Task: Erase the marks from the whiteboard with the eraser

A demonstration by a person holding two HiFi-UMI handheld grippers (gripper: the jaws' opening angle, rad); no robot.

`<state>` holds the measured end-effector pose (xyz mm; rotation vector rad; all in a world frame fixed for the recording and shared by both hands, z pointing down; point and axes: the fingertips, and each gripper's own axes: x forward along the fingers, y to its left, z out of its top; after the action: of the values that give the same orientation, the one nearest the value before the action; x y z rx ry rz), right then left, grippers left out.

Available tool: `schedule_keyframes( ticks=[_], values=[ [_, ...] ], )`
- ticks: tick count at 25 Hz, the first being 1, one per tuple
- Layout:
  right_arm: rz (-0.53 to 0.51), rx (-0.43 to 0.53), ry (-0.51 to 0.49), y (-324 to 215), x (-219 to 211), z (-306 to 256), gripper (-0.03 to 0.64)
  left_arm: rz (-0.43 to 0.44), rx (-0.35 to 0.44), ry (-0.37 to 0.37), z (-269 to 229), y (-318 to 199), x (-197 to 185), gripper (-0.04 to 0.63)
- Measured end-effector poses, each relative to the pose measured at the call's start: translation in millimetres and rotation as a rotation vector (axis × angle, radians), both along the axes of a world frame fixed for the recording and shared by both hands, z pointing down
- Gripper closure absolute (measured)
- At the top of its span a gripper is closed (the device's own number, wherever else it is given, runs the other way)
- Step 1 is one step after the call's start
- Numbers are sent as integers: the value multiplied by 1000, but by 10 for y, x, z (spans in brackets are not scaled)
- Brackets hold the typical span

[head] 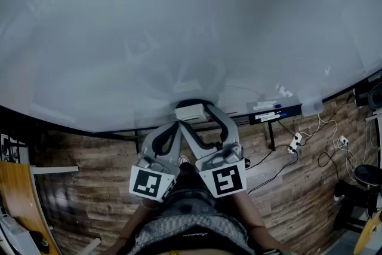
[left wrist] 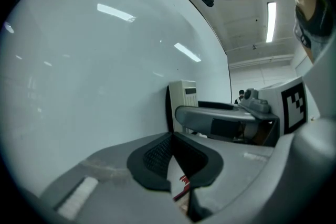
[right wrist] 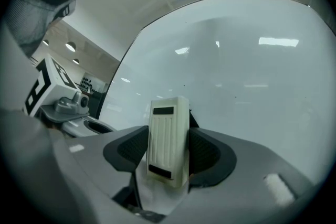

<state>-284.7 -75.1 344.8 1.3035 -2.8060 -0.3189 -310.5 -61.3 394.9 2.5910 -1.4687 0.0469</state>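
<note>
Eraser (right wrist: 168,139) is clamped in my right hand-held gripper (right wrist: 169,153), with a black pad (right wrist: 210,155) pressing on each of its long sides. In the right gripper view its long axis stands upright. Its cream ribbed back faces the camera, and there is a dark strip near each end.

In the head view that same axis runs left to right. The eraser sits at the bottom edge of the whiteboard (head: 179,27), low and centre in front of me. The left gripper view shows it edge-on, and only there do I see its dark face lying against the board, as far as I can tell.

My left hand-held gripper (left wrist: 173,159) has its jaws drawn together and holds nothing. A scrap of white and red shows through the slit, but I cannot identify it. This gripper hangs just beside the right one, with its tips near the eraser.

Only the head view shows the tray (head: 298,110) at the board's lower edge, right of the eraser, with markers (head: 267,107) lying in it. It also shows the wooden floor (head: 89,188) and a power strip (head: 295,141) with its cables. A ceiling light (left wrist: 271,21) appears only in the left gripper view.

I can read no writing. The cubes (head: 153,182) carry black-and-white squares, and the print on the waistband (head: 191,236) is too small to read.
</note>
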Motion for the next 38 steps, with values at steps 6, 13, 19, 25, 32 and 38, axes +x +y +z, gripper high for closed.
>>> schedule_keyframes(
  ticks=[6, 13, 19, 25, 32, 38],
  values=[
    [-39, -12, -9, -21, 188, -16, 368, -39, -1, -21, 6, -104, 156, 592],
    [-61, -18, 5, -93, 613, -26, 370, -90, 14, -59, -31, -218, 454, 592],
    [-54, -15, 15, -148, 1055, -43, 370, -97, 8, -72, -58, -236, 850, 592],
    [-36, -22, 17, -224, 1461, -23, 368, -88, 11, -89, -62, -292, 1214, 592],
    [-22, -20, 17, -288, 1890, -5, 368, -66, -17, -85, 16, -354, 1654, 592],
    [-10, -24, 29, -353, 2296, 28, 367, -35, 1, -89, 5, -454, 2089, 592]
  ],
)
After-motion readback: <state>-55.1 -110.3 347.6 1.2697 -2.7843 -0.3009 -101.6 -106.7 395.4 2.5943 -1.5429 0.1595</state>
